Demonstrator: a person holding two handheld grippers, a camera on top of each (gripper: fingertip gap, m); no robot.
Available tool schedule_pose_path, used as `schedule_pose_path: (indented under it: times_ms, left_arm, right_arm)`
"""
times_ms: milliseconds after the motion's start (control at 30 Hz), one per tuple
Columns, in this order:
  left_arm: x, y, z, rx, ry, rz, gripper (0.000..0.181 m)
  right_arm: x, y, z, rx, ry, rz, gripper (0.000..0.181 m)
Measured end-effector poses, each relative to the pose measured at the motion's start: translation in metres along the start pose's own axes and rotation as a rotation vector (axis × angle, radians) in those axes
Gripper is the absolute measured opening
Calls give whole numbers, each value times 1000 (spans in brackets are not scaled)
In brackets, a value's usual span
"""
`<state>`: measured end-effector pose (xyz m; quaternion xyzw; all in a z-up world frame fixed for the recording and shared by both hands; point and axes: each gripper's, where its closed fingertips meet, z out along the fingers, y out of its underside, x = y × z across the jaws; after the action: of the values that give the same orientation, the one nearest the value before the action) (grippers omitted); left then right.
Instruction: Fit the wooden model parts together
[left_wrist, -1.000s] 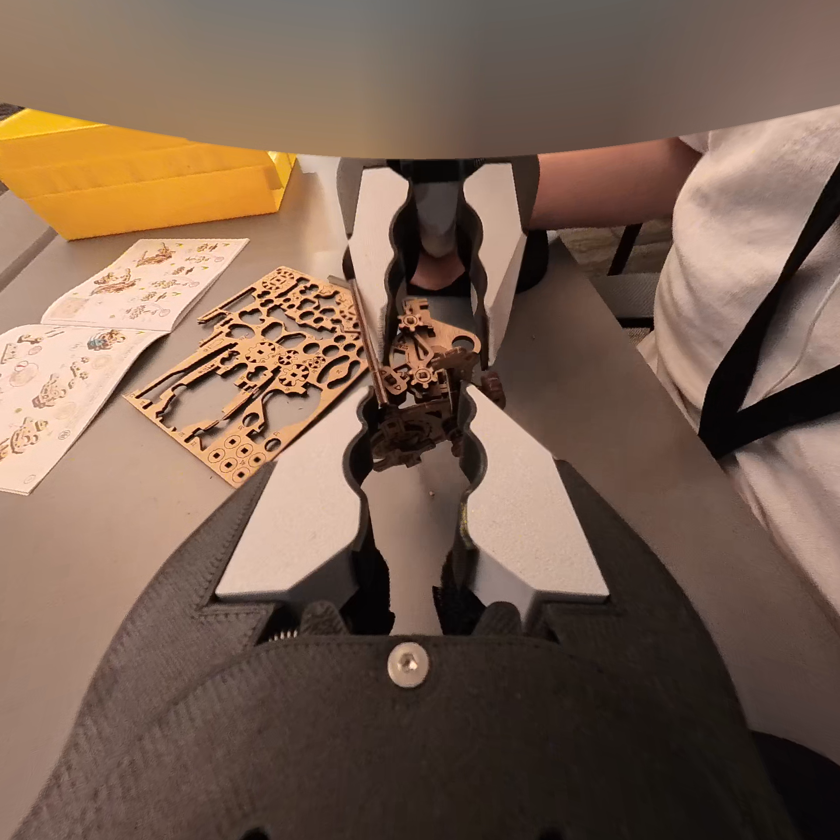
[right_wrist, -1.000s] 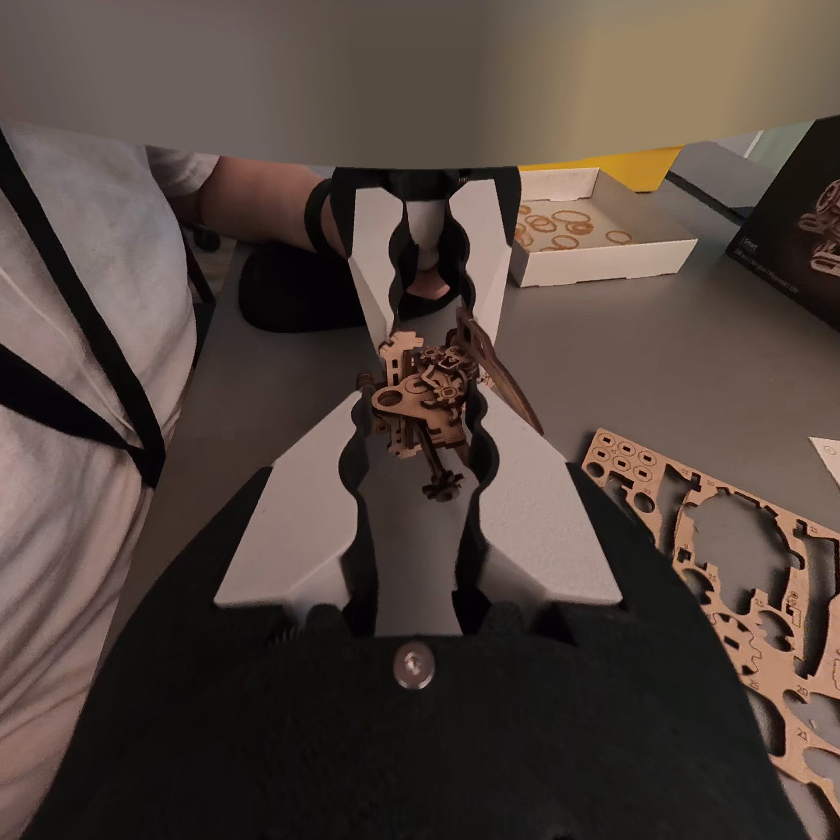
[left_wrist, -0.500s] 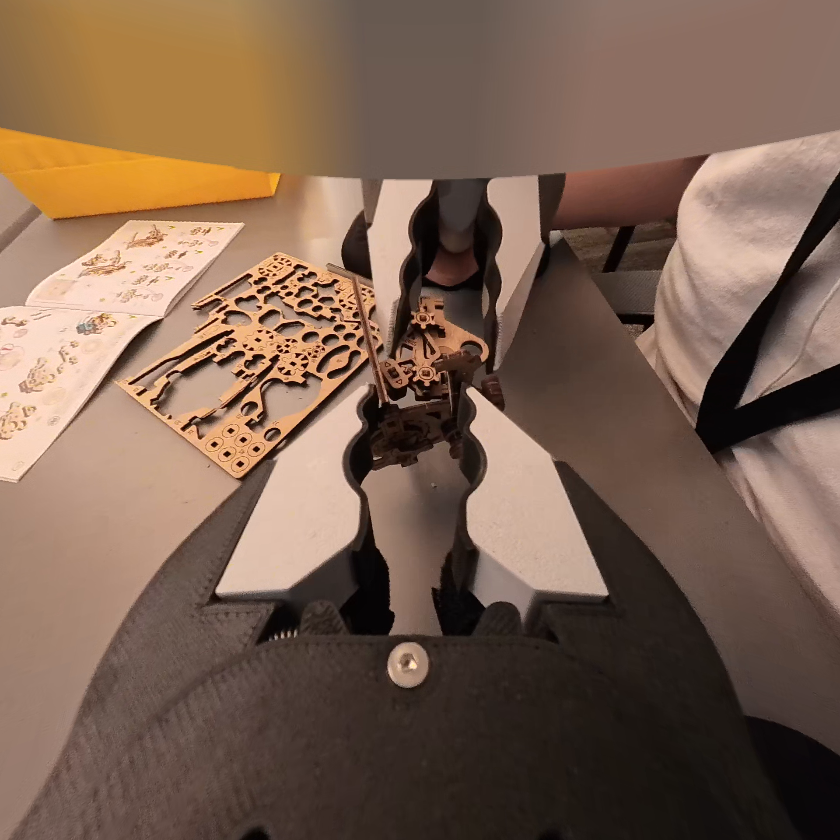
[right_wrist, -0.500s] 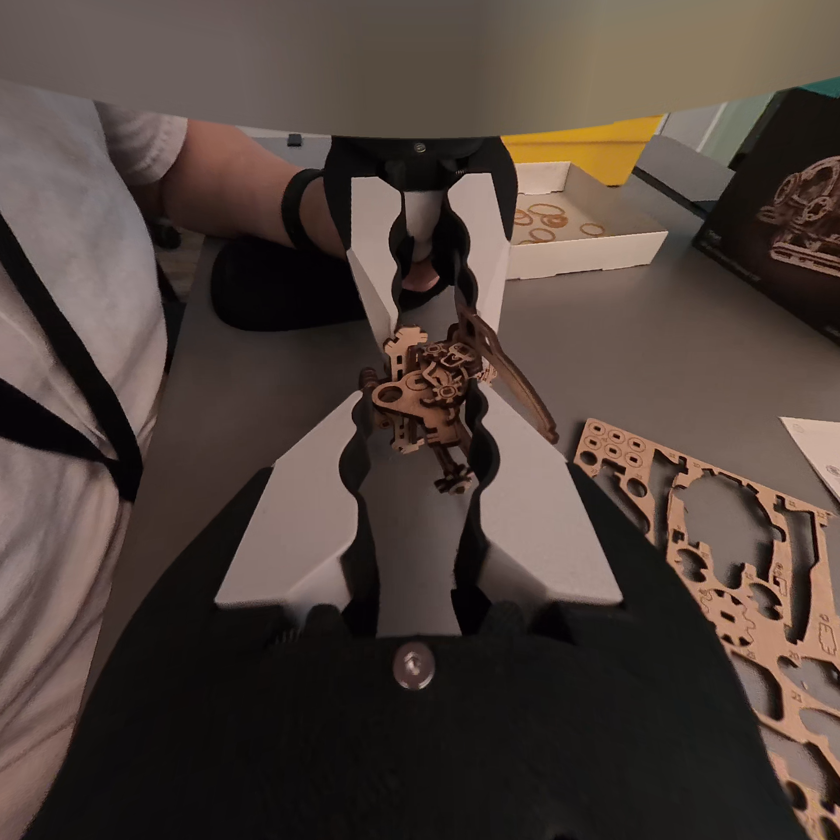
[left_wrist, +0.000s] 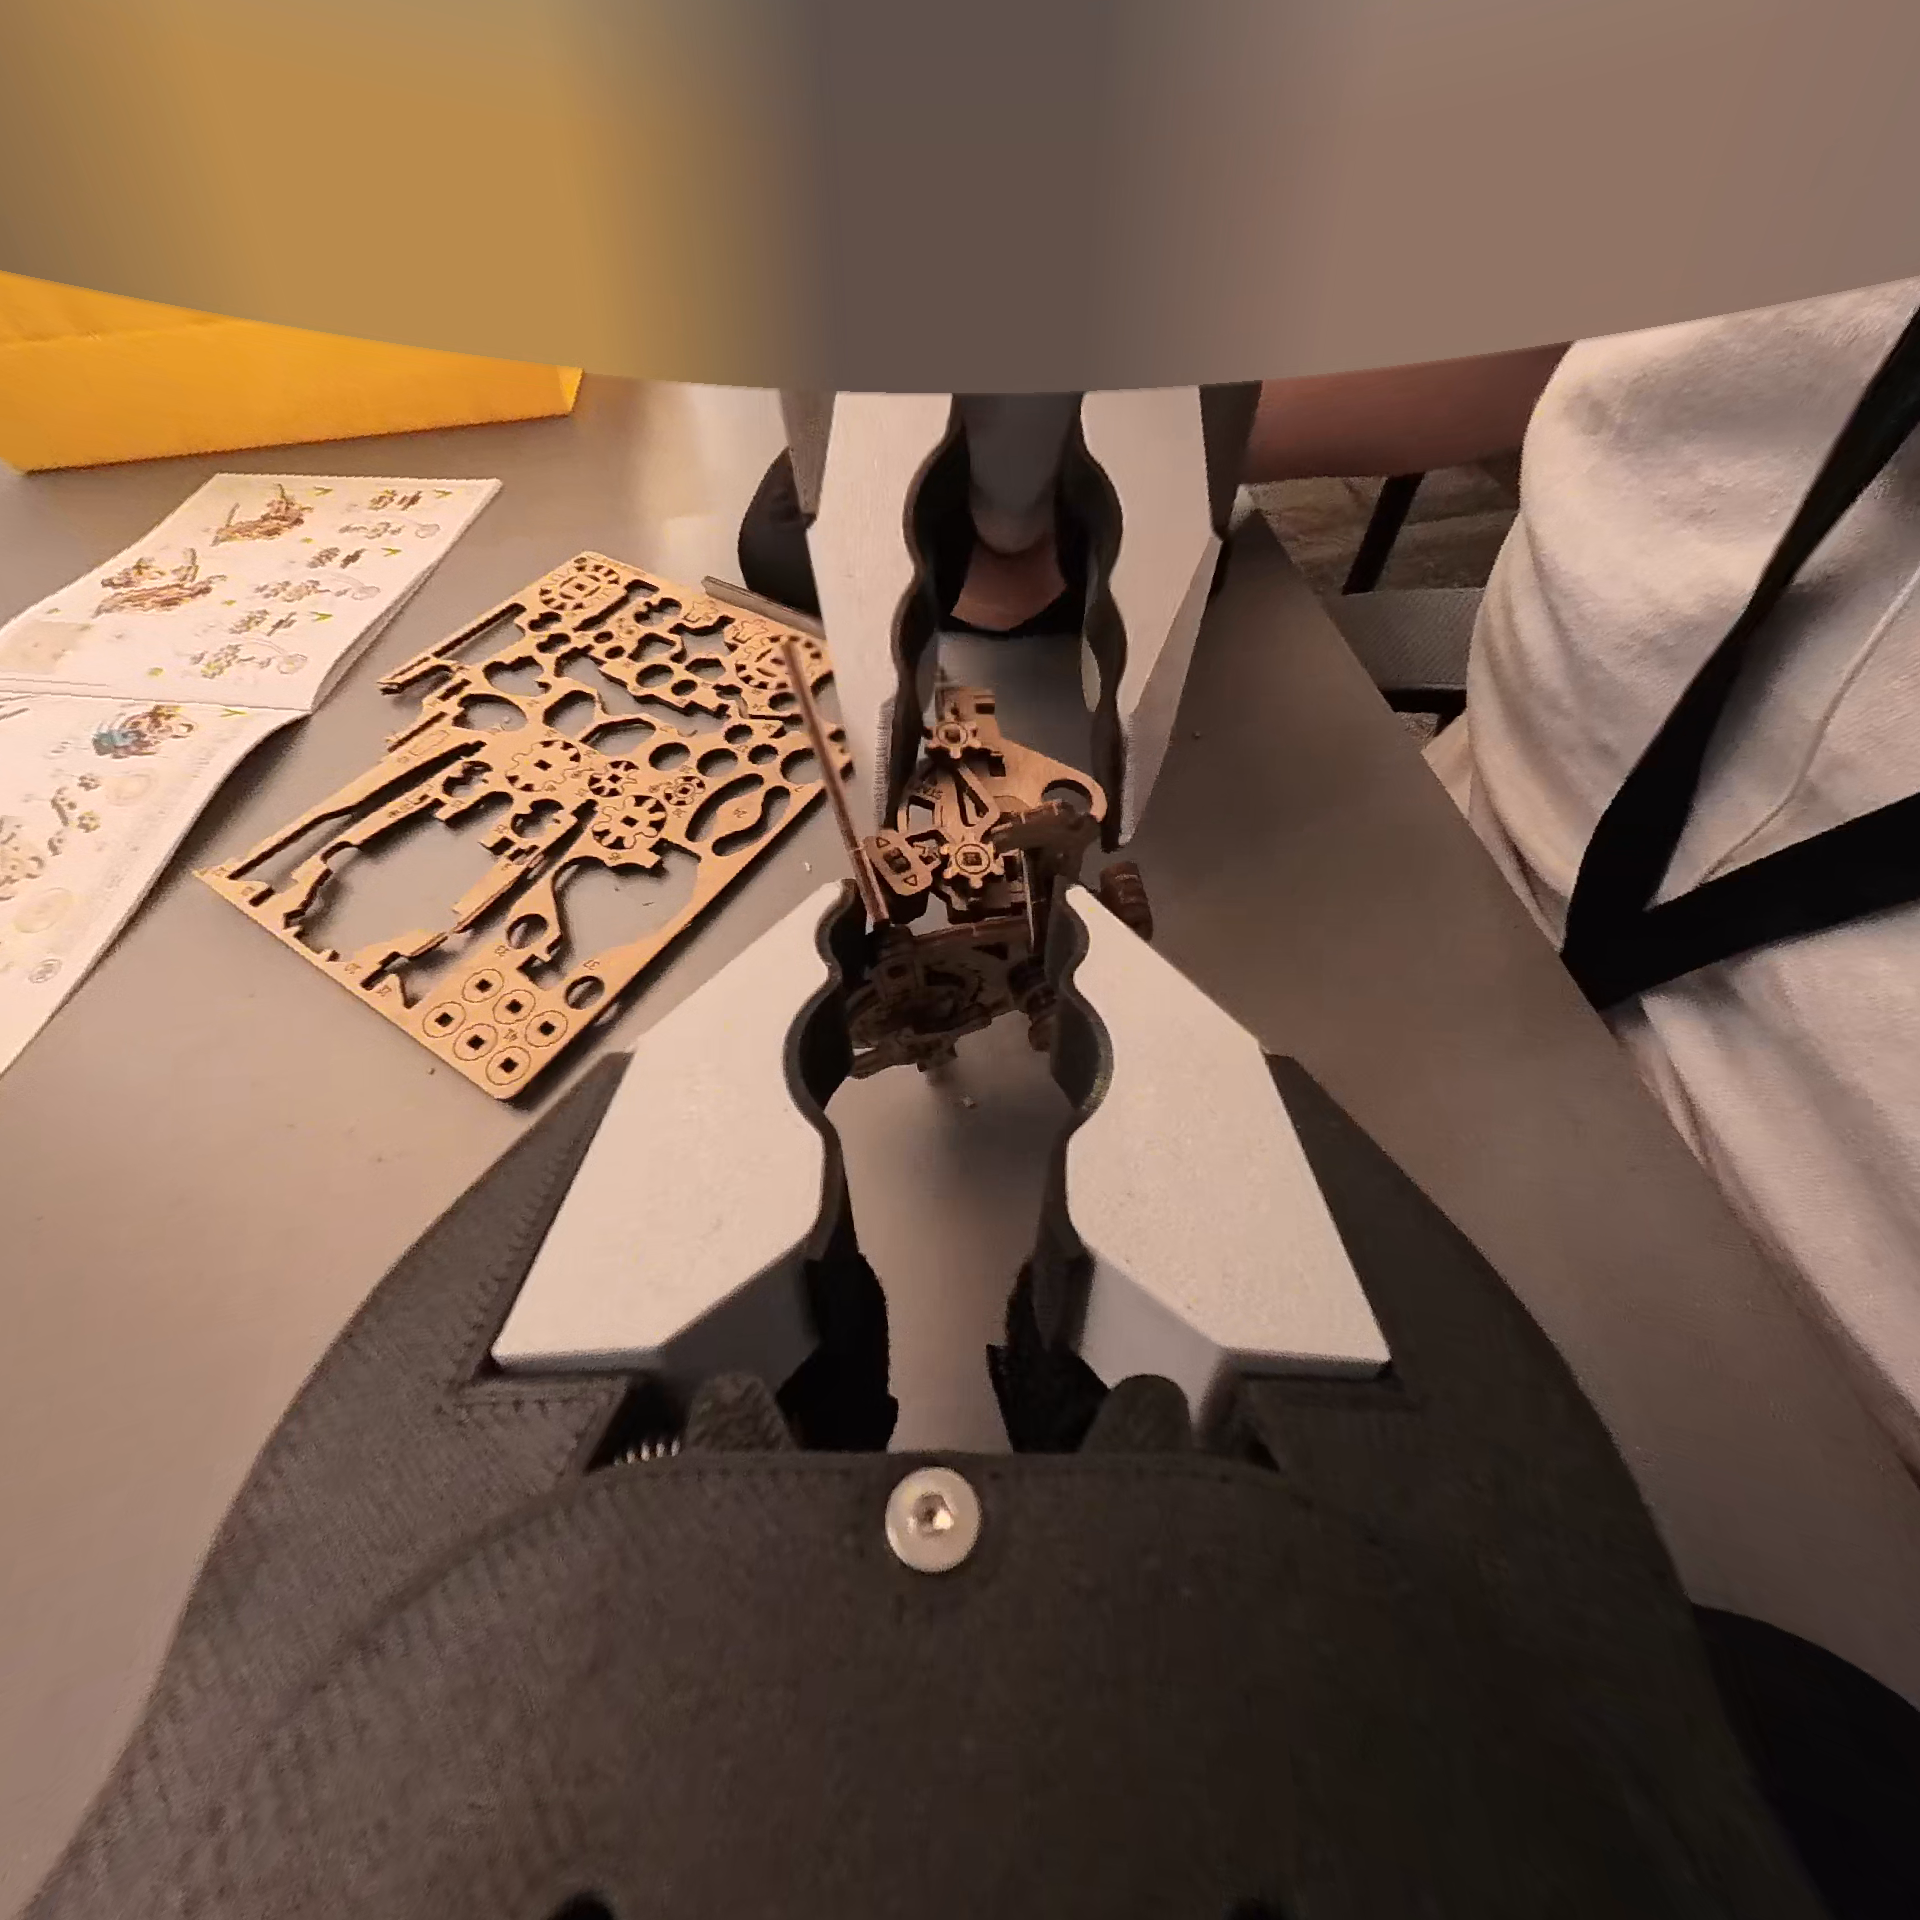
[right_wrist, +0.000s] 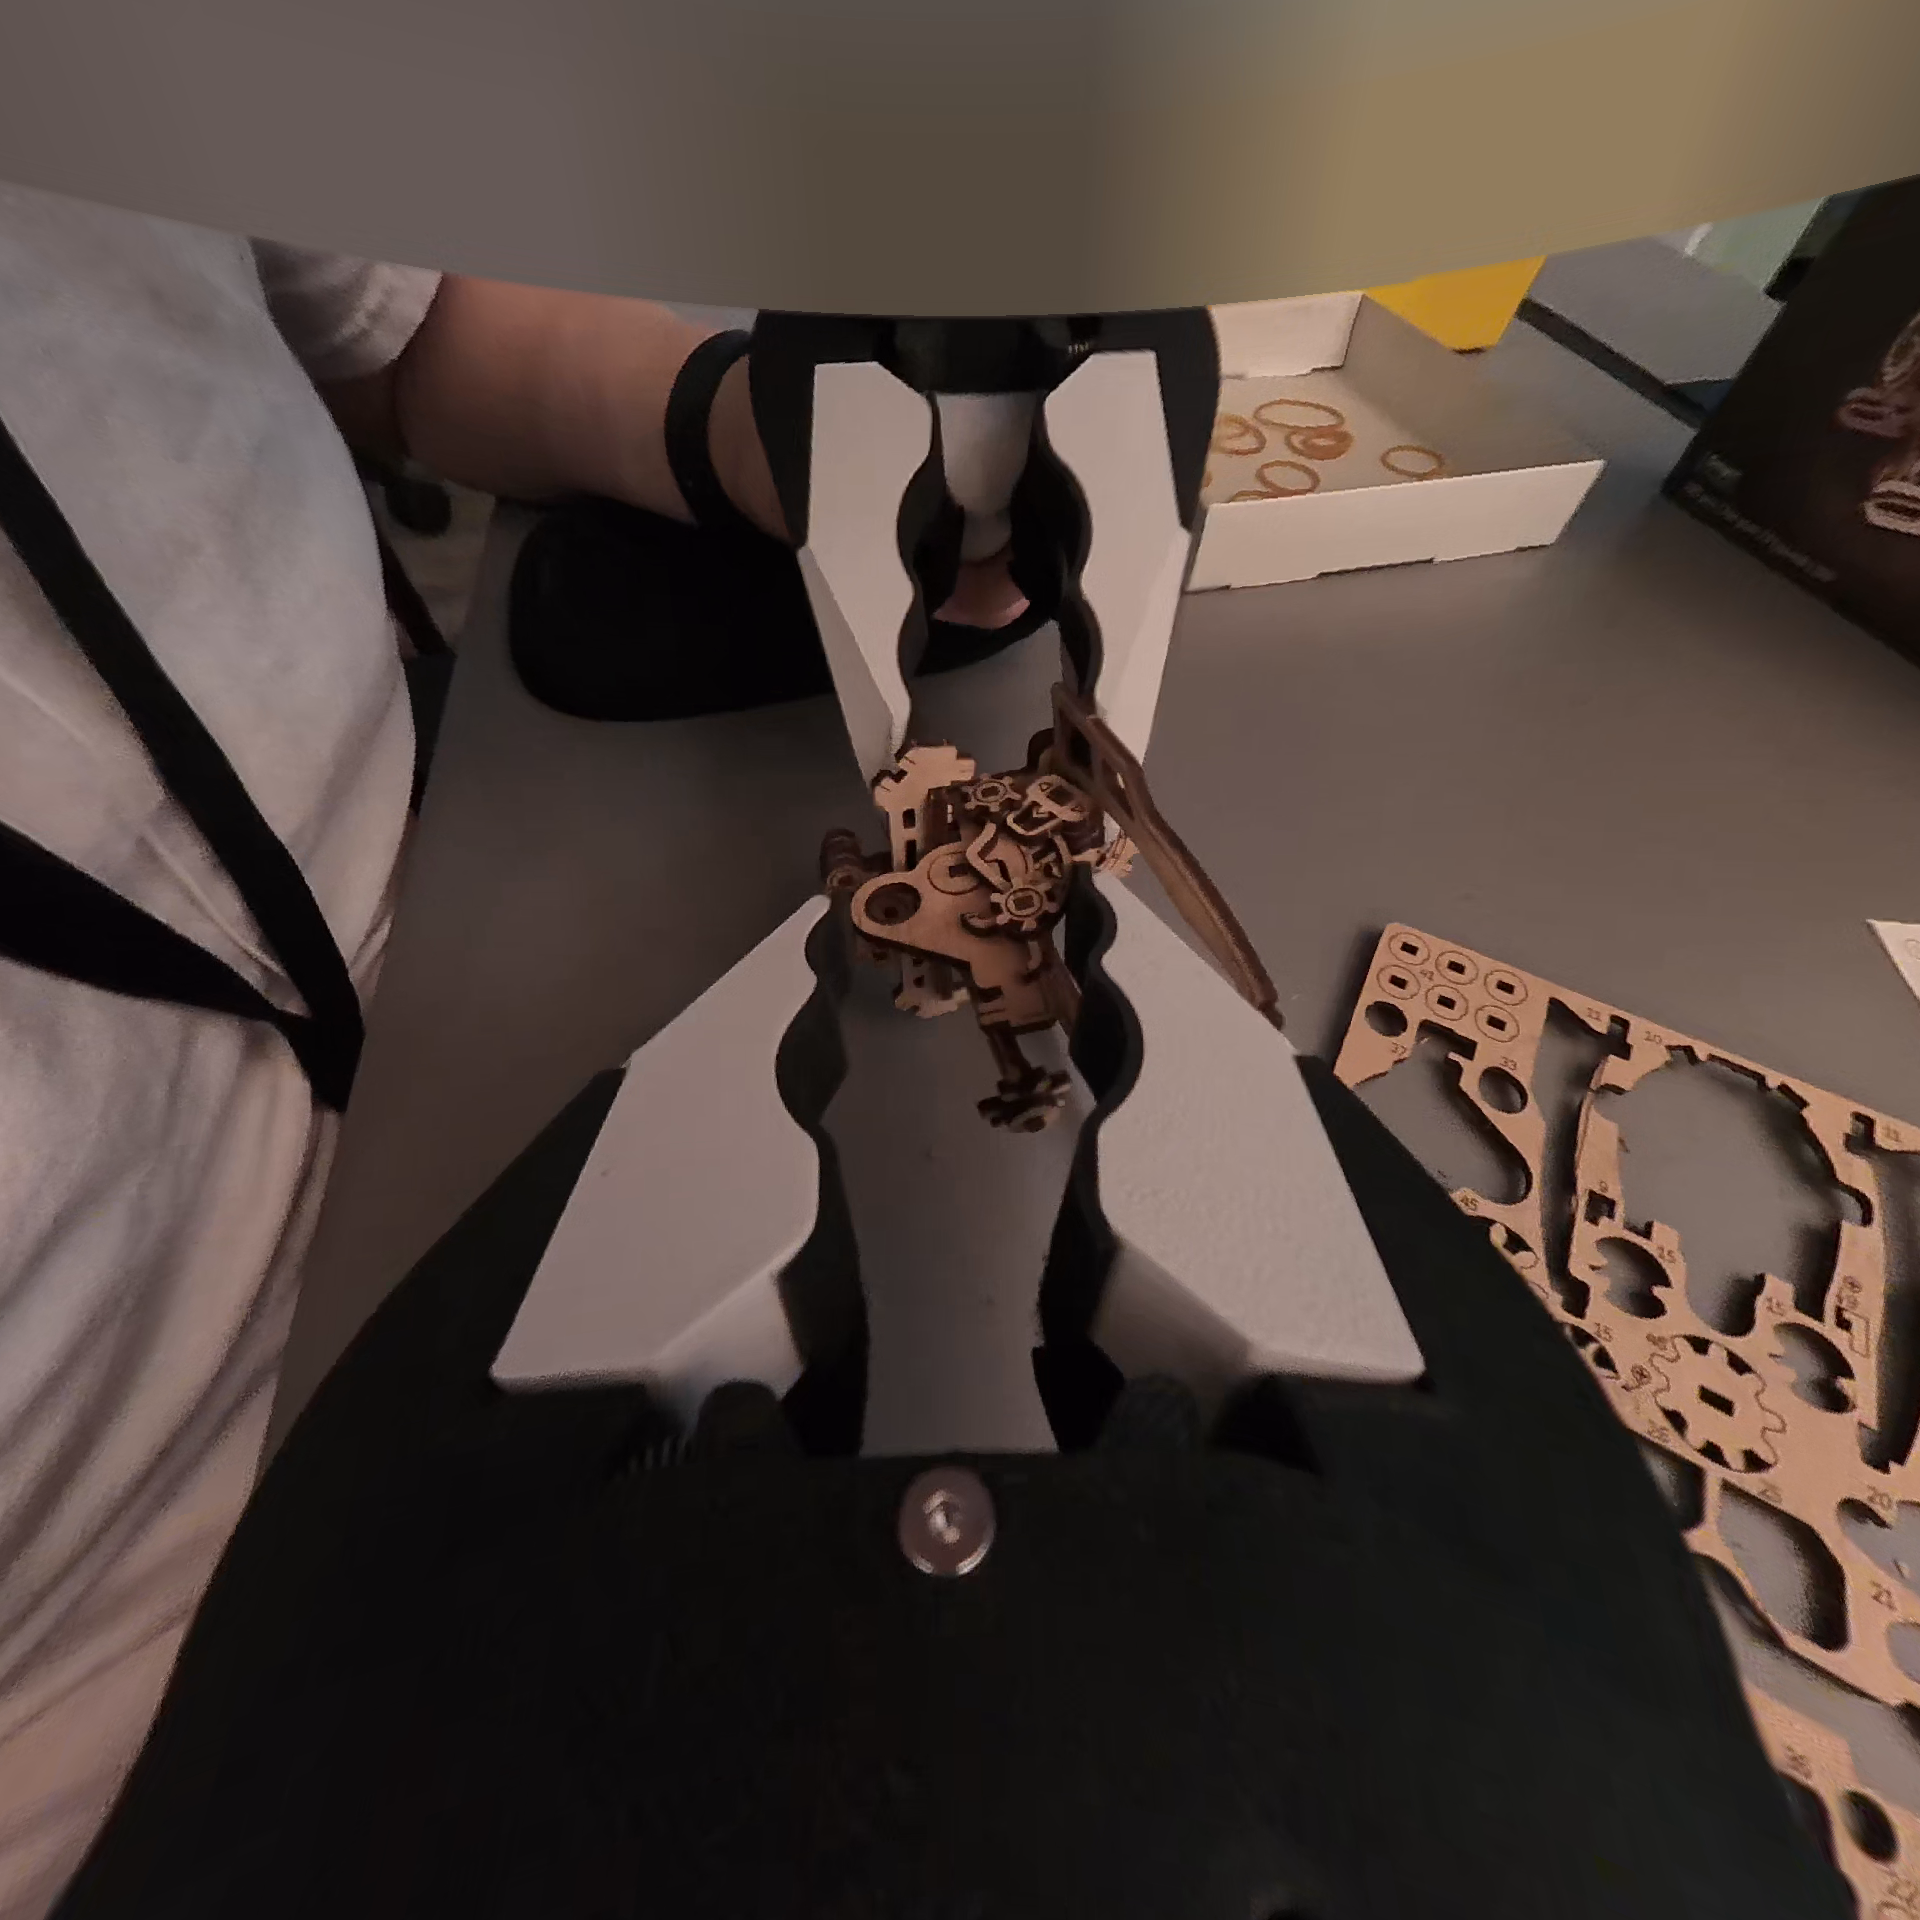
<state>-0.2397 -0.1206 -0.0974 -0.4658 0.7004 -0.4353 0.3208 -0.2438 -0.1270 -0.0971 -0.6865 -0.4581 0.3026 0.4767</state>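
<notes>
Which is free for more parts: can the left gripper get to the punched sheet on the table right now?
Probably not. The left gripper is shut on the model, shared with the right gripper. The sheet lies unobstructed.

Small part numbers on wooden sheet (right_wrist: 1704, 1288)

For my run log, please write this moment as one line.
left gripper: shut on wooden model | right gripper: shut on wooden model | model: above table | parts sheet: flat

dim warm light, right view darker; wide-angle bending at edges.
</notes>
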Motion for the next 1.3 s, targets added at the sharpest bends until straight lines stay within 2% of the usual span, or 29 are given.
schedule_pose_path:
  times_ms: [267, 367, 567, 667, 833, 1000, 1167, 1300]
  left_arm:
    - [-5, -3, -4, 25, -15, -18, 32]
    - [-1, 1, -1, -4, -4, 2, 32]
    - [3, 4, 1, -22, 20, 6, 32]
    - [1, 3, 1, -17, 18, -4, 32]
    - [-2, 1, -1, -5, -5, 8, 32]
    - [0, 3, 1, -17, 5, 13, 33]
    - [-4, 1, -1, -1, -29, 15, 33]
    - [-6, -3, -2, 25, -40, 15, 33]
  right_arm:
    - [3, -6, 1, 12, 55, 0, 40]
    - [0, 1, 2, -6, 66, 1, 40]
    - [-3, 4, 2, -44, -12, 7, 41]
    - [-2, 4, 2, -35, -30, 65, 41]
    - [1, 4, 3, -12, 41, 138, 41]
    - [-1, 12, 5, -97, 35, 48, 41]
    - [4, 8, 3, -147, 12, 33, 41]
    - [7, 1, 1, -94, 22, 56, 42]
